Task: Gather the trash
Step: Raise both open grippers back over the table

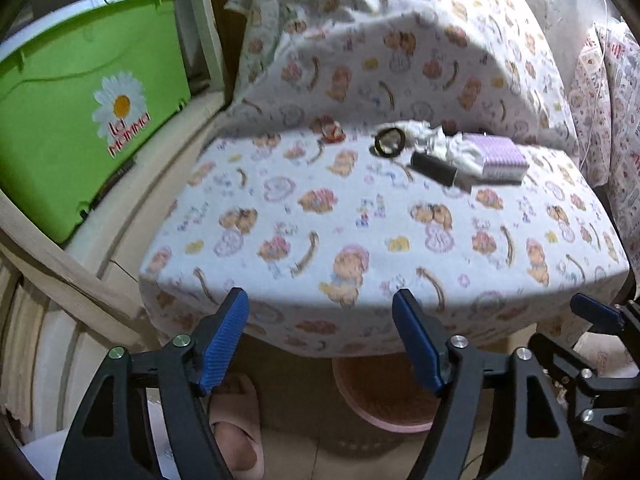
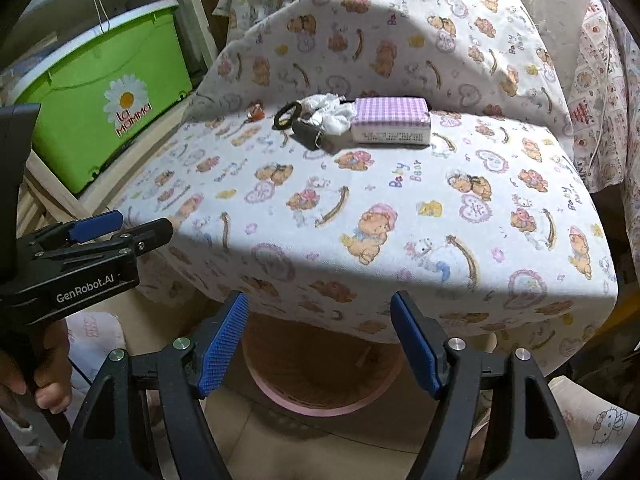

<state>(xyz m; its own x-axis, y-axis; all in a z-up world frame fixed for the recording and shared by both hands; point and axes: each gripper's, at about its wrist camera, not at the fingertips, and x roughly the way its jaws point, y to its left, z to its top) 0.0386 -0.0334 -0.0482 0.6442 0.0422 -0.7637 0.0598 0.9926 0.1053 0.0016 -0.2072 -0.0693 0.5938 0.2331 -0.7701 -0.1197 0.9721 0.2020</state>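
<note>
While both grippers gape empty, green bin [image 2: 108, 92] beside cloth-covered table [image 2: 360, 200], nothing between.

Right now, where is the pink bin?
The pink bin sits on the floor under the near edge of the bear-print cloth, seen between the open right gripper fingers in the right wrist view.

Lilac gingham box [image 2: 390, 114], green bin [image 2: 108, 92], bear-print cloth [image 2: 400, 208].

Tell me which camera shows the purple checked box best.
The right wrist view: the purple checked box is sharp there, its checked top and printed front side both showing. The left wrist view shows the box smaller, blurred and off to the right, partly behind the crumpled tissue.
</note>
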